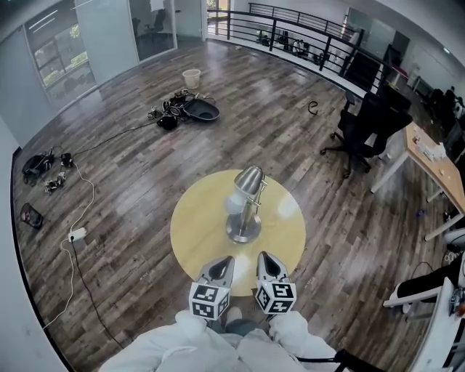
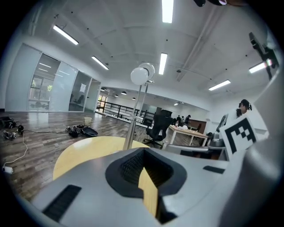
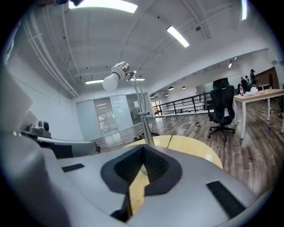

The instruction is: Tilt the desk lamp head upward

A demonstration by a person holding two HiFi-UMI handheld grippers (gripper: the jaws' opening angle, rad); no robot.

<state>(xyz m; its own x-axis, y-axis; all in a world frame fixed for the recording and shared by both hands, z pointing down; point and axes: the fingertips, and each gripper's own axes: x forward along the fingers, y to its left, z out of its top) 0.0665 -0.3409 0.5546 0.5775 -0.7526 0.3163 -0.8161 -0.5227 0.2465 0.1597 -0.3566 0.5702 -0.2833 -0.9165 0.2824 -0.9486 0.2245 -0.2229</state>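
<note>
L gripper [image 1: 223,261], R gripper [image 1: 266,259]: pressed shut, empty. The lamp head [image 1: 251,178], ahead of & prob. above fingertips, is best nudged up from beneath.

Dark wood planks cover the floor [image 1: 131,182], with glass partitions [image 1: 80,43] along the left and a black railing [image 1: 290,29] across the back. A black office chair [image 1: 367,127] stands by a wooden desk [image 1: 436,163] at right, while a pale bin [image 1: 192,78], a heap of dark gear [image 1: 182,109] and a white power strip [image 1: 76,234] lie on the floor. Strip lights [image 2: 167,9] glow on the white ceiling [image 2: 124,26].
</note>
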